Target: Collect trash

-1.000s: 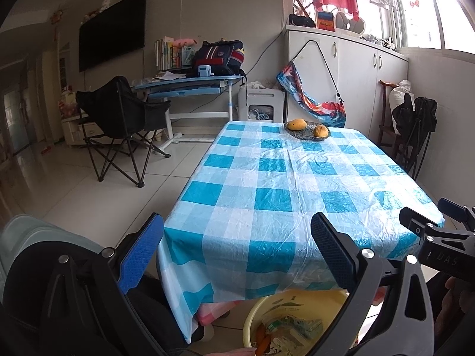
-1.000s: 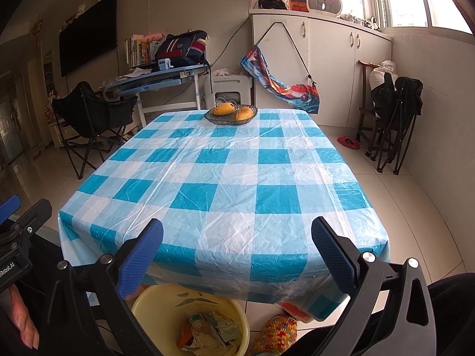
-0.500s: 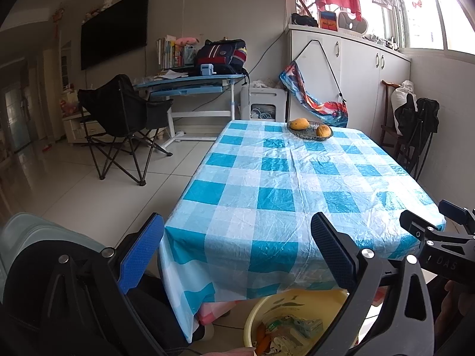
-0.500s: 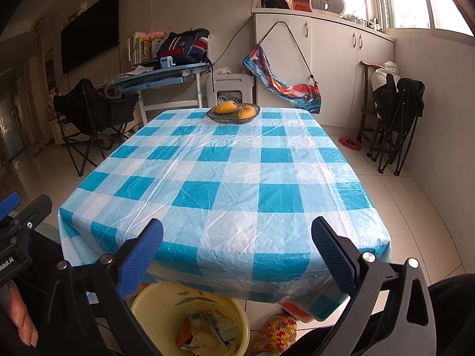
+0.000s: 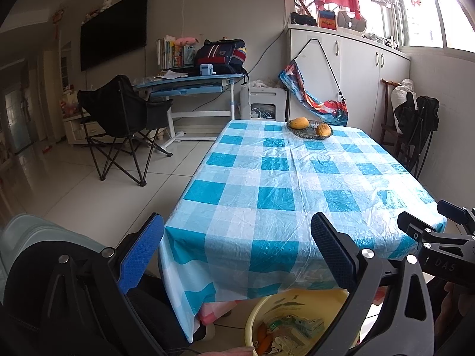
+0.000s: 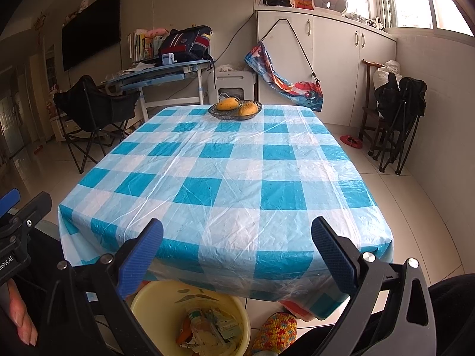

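While both pairs of fingers gape wide and hold nothing, the left gripper point(image 5: 237, 249) and right gripper point(image 6: 237, 249) hang over the near edge of the checked table point(image 6: 225, 178). The trash point(image 6: 207, 329) lies in the yellow basin point(image 6: 154, 302) below that edge, half under the overhanging cloth. A careless reach down might snag the cloth and drag the fruit bowl point(image 6: 235, 109) at the far end.

The left gripper point(image 5: 237, 249) and the right gripper point(image 6: 237, 249) are held level, side by side, jaws spread wide and empty.
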